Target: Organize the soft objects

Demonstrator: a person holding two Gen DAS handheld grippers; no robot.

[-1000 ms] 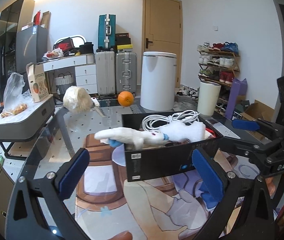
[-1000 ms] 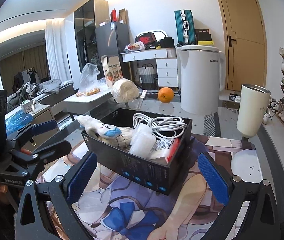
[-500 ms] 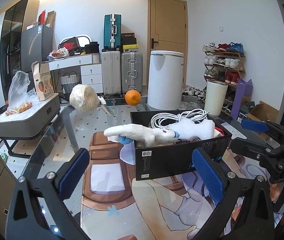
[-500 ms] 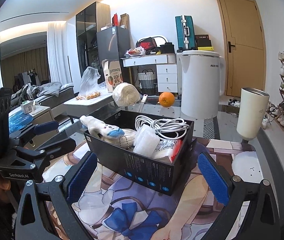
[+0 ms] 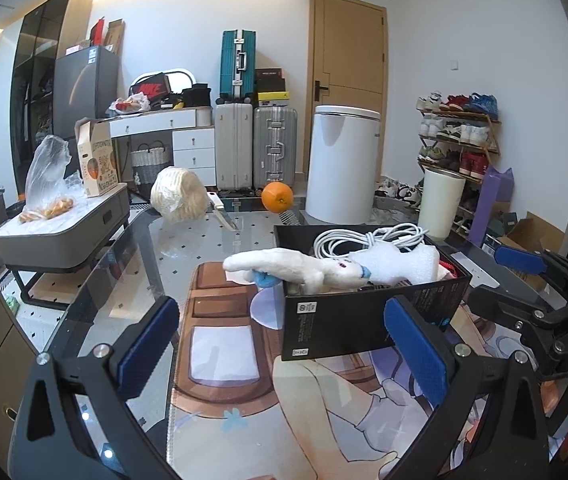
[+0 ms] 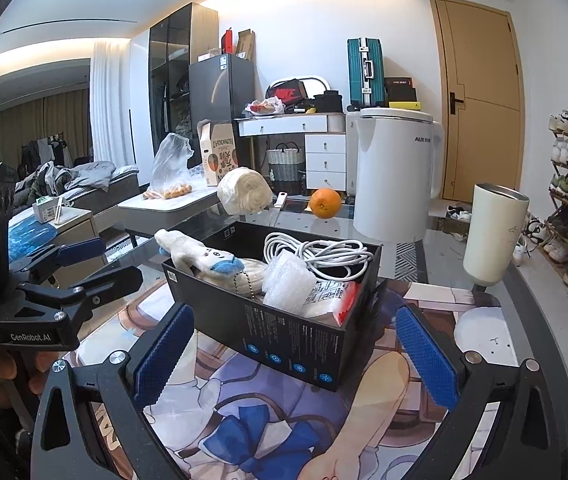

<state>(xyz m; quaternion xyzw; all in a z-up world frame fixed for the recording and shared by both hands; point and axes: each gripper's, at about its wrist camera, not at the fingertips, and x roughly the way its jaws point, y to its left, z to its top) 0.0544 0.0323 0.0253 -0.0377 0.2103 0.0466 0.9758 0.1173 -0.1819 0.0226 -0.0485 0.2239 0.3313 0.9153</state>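
Observation:
A black box [image 5: 371,324] [image 6: 284,332] stands on the printed mat on the glass table. A white plush toy [image 5: 295,266] [image 6: 204,256] with blue trim lies across its left rim, half hanging out. Inside lie a coiled white cable [image 5: 371,236] [image 6: 319,252], a white bubble-wrap piece [image 5: 399,264] [image 6: 287,284] and a red-and-white packet [image 6: 335,300]. My left gripper [image 5: 284,344] is open, nearer than the box and to its left. My right gripper [image 6: 295,348] is open in front of the box's near wall. Neither touches anything.
Beyond the box on the glass table: a wrapped white bundle [image 5: 178,196], a knife [image 5: 222,212], an orange [image 5: 278,197], a white kettle [image 6: 393,176] and a cream tumbler [image 6: 491,234]. A grey side table [image 5: 60,236] with bagged fruit stands left. A shoe rack [image 5: 459,140] lines the right wall.
Both grippers have drawn back and risen a little from the box, which now looks smaller and further right in the left wrist view. The box's contents have not moved.

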